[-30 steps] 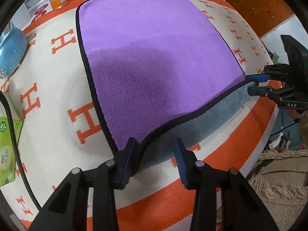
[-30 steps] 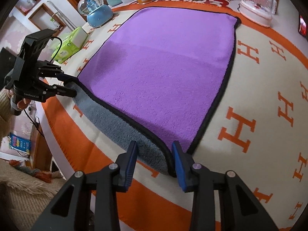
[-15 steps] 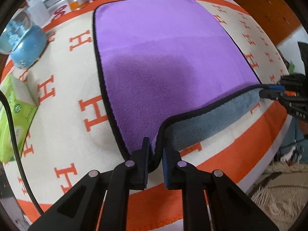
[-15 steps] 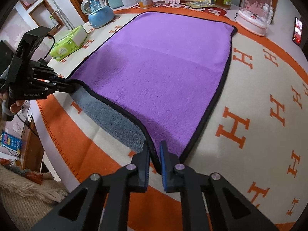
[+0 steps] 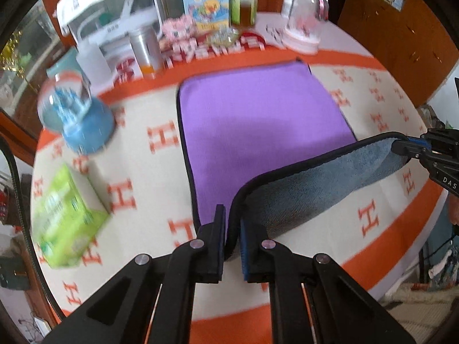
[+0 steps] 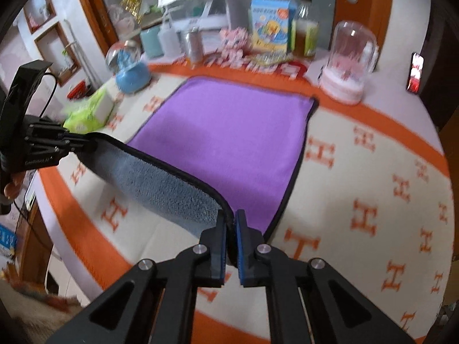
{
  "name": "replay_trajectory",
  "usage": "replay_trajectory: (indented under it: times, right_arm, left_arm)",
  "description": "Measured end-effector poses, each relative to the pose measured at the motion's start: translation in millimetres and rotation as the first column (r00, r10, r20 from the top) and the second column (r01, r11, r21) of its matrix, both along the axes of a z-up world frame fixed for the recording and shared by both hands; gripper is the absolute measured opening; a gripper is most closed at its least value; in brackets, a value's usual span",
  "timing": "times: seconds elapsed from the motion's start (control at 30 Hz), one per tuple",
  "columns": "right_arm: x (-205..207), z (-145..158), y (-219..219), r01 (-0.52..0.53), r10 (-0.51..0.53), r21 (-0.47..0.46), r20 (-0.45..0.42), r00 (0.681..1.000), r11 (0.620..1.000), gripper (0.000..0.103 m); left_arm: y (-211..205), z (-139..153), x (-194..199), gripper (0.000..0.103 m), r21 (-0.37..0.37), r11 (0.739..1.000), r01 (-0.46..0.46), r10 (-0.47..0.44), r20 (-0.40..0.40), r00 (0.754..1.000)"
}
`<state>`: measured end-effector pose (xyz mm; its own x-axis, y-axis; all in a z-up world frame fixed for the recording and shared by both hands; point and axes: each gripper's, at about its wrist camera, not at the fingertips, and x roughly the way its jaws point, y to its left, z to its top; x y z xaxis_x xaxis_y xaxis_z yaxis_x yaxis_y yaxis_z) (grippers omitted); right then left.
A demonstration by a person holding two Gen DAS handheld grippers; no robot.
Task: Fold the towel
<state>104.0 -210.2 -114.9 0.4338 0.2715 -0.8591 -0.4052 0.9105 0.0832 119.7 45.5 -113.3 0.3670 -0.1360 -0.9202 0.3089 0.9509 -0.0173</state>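
A purple towel (image 5: 258,120) with a black hem and grey underside lies on the orange-and-cream table cover; it also shows in the right wrist view (image 6: 229,132). My left gripper (image 5: 231,229) is shut on the towel's near left corner. My right gripper (image 6: 231,229) is shut on the near right corner. Both corners are lifted off the table, and the near edge hangs between them with the grey underside (image 5: 330,183) facing me. The right gripper shows at the right edge of the left wrist view (image 5: 401,144); the left gripper shows at the left of the right wrist view (image 6: 86,143).
A green tissue box (image 5: 66,215) and a blue snow globe (image 5: 77,114) stand left of the towel. Bottles, a can, a book and a glass dome (image 6: 350,63) line the far edge. A phone (image 6: 414,71) lies at far right. The table edge (image 5: 387,246) runs near me.
Both grippers closed on the near corners, then lifted them up and away from the table. The near edge now hangs in the air and more of the far table shows.
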Motion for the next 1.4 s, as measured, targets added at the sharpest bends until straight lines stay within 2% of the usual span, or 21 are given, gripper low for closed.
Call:
replay_trajectory:
  times: [0.17, 0.4, 0.7, 1.07, 1.4]
  right_arm:
    - [39.7, 14.2, -1.3, 0.061, -0.06, -0.02, 0.038, 0.997, 0.998, 0.005]
    - [100.6, 15.6, 1.1, 0.134, -0.132, -0.025, 0.066, 0.989, 0.991, 0.005]
    - [172.1, -14.9, 5.6, 0.203, -0.201, -0.067, 0.032, 0.979, 0.977, 0.005]
    - [216.9, -58.4, 9.8, 0.226, -0.23, -0.127, -0.021, 0.973, 0.966, 0.005]
    - [226.2, -79.1, 12.7, 0.235, -0.242, -0.157, -0.03, 0.97, 0.959, 0.005]
  left_arm:
    - [0.8, 19.8, 49.5, 0.007, -0.015, 0.999, -0.051, 0.051, 0.057, 0.997]
    - [-1.2, 21.8, 107.2, 0.007, 0.0, 0.996, -0.084, 0.083, 0.099, 0.992]
    - [-5.8, -21.7, 180.6, 0.007, 0.002, 0.99, -0.14, 0.139, 0.054, 0.989]
    - [-14.2, -68.2, 218.3, 0.007, 0.04, 0.986, -0.16, 0.159, 0.022, 0.987]
    - [-14.5, -86.6, 231.8, 0.007, 0.039, 0.984, -0.173, 0.173, 0.0, 0.985]
